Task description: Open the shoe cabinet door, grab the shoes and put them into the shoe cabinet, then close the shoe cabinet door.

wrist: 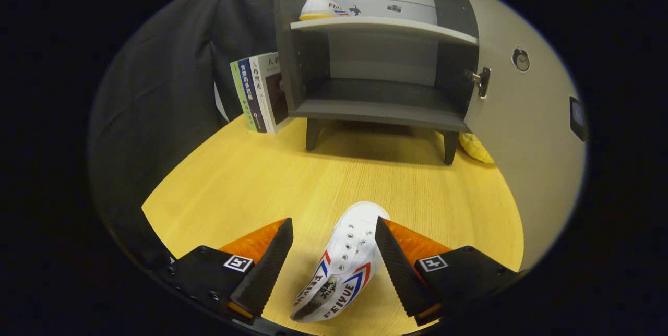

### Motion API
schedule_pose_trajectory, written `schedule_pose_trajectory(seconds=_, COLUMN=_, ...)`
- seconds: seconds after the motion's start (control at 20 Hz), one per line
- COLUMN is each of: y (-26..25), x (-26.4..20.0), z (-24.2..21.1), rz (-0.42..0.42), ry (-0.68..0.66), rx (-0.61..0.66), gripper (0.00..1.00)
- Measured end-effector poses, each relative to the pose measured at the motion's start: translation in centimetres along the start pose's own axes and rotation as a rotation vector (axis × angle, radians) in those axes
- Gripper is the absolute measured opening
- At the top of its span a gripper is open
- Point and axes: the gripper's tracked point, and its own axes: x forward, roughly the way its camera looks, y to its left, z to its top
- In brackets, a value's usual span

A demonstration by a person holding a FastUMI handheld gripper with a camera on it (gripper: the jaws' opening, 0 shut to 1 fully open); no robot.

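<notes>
The gripper (334, 252) is held spread wide, its two ribbed black fingers (271, 265) standing either side of a white shoe (344, 263) without both pressing on it; the right finger appears to sit just against the shoe's side, the left is well apart from it.

The shoe cabinet (381, 64) is seen beyond the fingers, a dark grey boxy piece on short legs, matte and flat-panelled, with a pale shelf (386, 27) across it. Its door (522, 117) is swung fully open to the right, a smooth cream panel with a small metal latch (482, 82) at its edge. A second shoe (321, 8), white with a yellow sole, is already set on the upper shelf; the lower compartment is bare.

The table (261, 179) is a yellow wood-grain surface, smooth and probably slippery. A row of books (258, 93) leans beside the cabinet's left wall.

The shoe between the fingers is soft canvas with metal eyelets and red and blue stripes, lying tilted on its side with the toe toward the cabinet.

Several risks are judged from here. Because the shoe lies off-centre, it may be pushed sideways along the slick table as the fingers close, rather than caught. Soft canvas could collapse under the pinch and slip out during the lift. The dangling sole could also be knocked against the lower shelf's front edge on entry.
</notes>
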Motion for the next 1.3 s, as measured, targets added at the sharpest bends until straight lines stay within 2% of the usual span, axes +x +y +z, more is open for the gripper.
schedule_pose_trajectory(seconds=0.2, y=0.5, x=0.1, z=-1.4, rz=0.021, ry=0.070, rx=0.007, gripper=0.99)
schedule_pose_trajectory(seconds=0.35, y=0.8, x=0.0, z=-2.5, rz=0.031, ry=0.135, rx=-0.003, gripper=0.95)
schedule_pose_trajectory(seconds=0.55, y=0.5, x=-0.3, z=-3.5, rz=-0.008, ry=0.212, rx=-0.015, gripper=0.92)
schedule_pose_trajectory(seconds=0.7, y=0.2, x=0.3, z=-4.3, rz=-0.045, ry=0.265, rx=-0.069, gripper=0.89)
schedule_pose_trajectory(seconds=0.8, y=-0.3, x=0.5, z=-4.6, rz=-0.098, ry=0.281, rx=-0.113, gripper=0.87)
schedule_pose_trajectory(seconds=0.85, y=-0.2, x=0.5, z=-4.6, rz=-0.109, ry=0.286, rx=-0.135, gripper=0.76)
schedule_pose_trajectory(seconds=0.95, y=-1.1, x=0.5, z=-4.8, rz=-0.141, ry=0.286, rx=-0.210, gripper=0.75)
schedule_pose_trajectory(seconds=1.05, y=-0.9, x=0.5, z=-4.6, rz=-0.136, ry=0.291, rx=-0.203, gripper=0.50)
schedule_pose_trajectory(seconds=1.15, y=-1.1, x=0.7, z=-4.8, rz=-0.120, ry=0.318, rx=-0.216, gripper=0.50)
schedule_pose_trajectory(seconds=1.25, y=-1.3, x=0.1, z=-4.6, rz=-0.092, ry=0.335, rx=-0.229, gripper=0.38)
schedule_pose_trajectory(seconds=1.3, y=-1.3, x=0.3, z=-4.9, rz=-0.080, ry=0.346, rx=-0.238, gripper=0.38)
